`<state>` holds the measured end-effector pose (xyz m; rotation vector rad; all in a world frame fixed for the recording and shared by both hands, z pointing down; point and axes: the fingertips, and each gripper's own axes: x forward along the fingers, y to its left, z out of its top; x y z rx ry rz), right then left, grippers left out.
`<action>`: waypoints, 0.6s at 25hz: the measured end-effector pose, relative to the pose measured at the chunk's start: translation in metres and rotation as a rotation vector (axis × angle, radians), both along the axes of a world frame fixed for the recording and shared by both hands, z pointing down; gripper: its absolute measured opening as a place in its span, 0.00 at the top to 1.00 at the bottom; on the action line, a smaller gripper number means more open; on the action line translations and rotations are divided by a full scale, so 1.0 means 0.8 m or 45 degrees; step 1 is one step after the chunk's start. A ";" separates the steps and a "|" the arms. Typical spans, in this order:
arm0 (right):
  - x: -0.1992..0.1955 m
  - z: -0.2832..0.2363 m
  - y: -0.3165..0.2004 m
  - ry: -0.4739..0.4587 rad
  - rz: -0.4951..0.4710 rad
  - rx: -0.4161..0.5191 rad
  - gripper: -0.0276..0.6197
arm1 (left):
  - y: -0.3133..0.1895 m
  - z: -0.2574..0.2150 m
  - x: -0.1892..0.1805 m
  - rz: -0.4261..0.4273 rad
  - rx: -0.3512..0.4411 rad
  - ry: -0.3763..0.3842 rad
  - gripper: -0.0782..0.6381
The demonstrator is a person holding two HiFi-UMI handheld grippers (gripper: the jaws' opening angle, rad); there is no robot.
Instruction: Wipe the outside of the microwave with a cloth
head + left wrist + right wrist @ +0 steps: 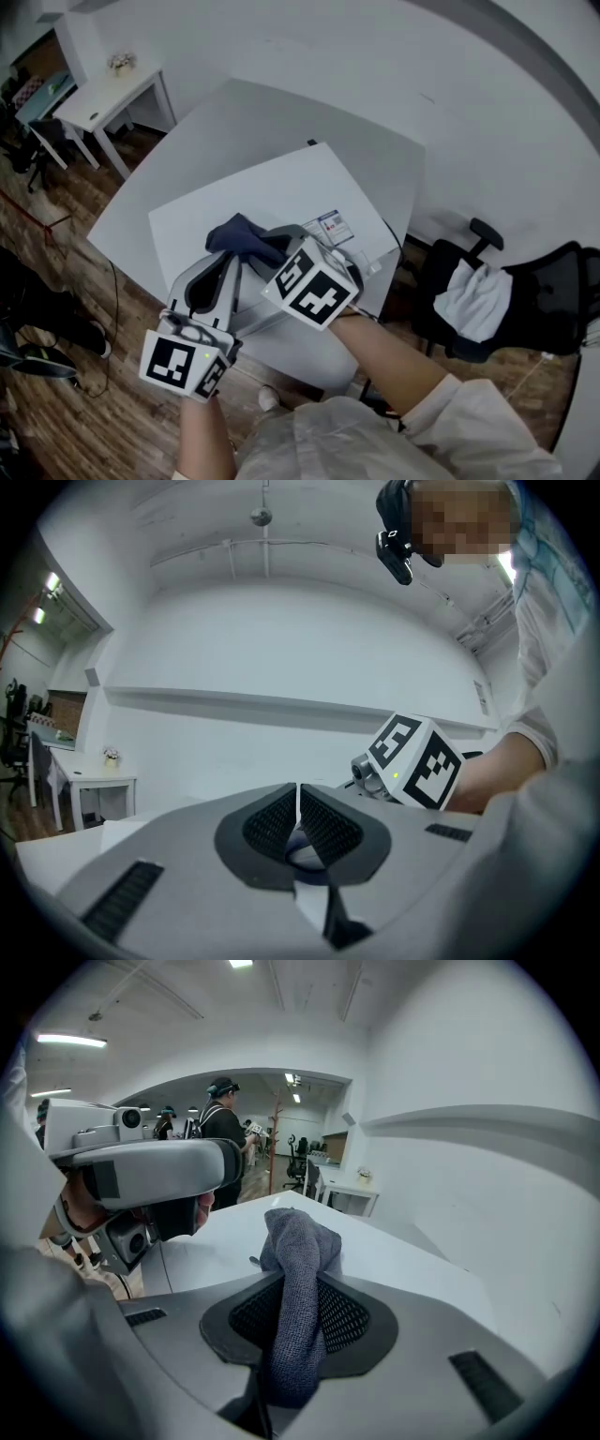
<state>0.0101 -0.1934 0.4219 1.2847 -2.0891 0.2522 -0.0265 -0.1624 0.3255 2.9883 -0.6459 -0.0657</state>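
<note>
A: Quick one. What do we have on the right hand-held gripper (298, 1314)?
B: We read it as roughly half open and clamped on the cloth (296, 1241), which is dark blue and bunched into a wad poking out past the tips. The left hand-held gripper (298, 803) has its jaws closed together with nothing in them. It sits just beside the right one.
A: Where's the cloth?
B: Over the top of the microwave (272, 192), near its front edge, left of the sticker (334, 228). The microwave sits on the grey counter (281, 108). We can't tell whether the cloth touches the top.
A: Stage?
B: We'd judge it's the top pass. Nothing here tells us the sides or front are done.
A: Risks, fast.
B: We see five.
- The wad is floppy, so with a steep tilt we'd expect hard jaw tips to scrape the top instead of cloth.
- Only a narrow strip is pinched, so drag could pull the cloth out of the pads.
- The two tools are close, so a sideways stroke could knock them together.
- Nothing steadies the microwave, so a hard push might slide it on the counter.
- The sticker's edge could snag the cloth.
A: Fine, we log that.
</note>
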 end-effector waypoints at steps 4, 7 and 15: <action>0.052 0.004 0.008 -0.008 0.076 -0.006 0.80 | 0.007 0.001 0.031 0.023 -0.002 0.015 0.89; 0.095 0.004 0.013 -0.002 0.123 -0.009 0.80 | 0.012 0.002 0.057 0.037 -0.004 0.024 0.89; 0.183 0.003 0.021 0.004 0.209 -0.013 0.80 | 0.021 -0.004 0.118 0.059 0.000 0.039 0.89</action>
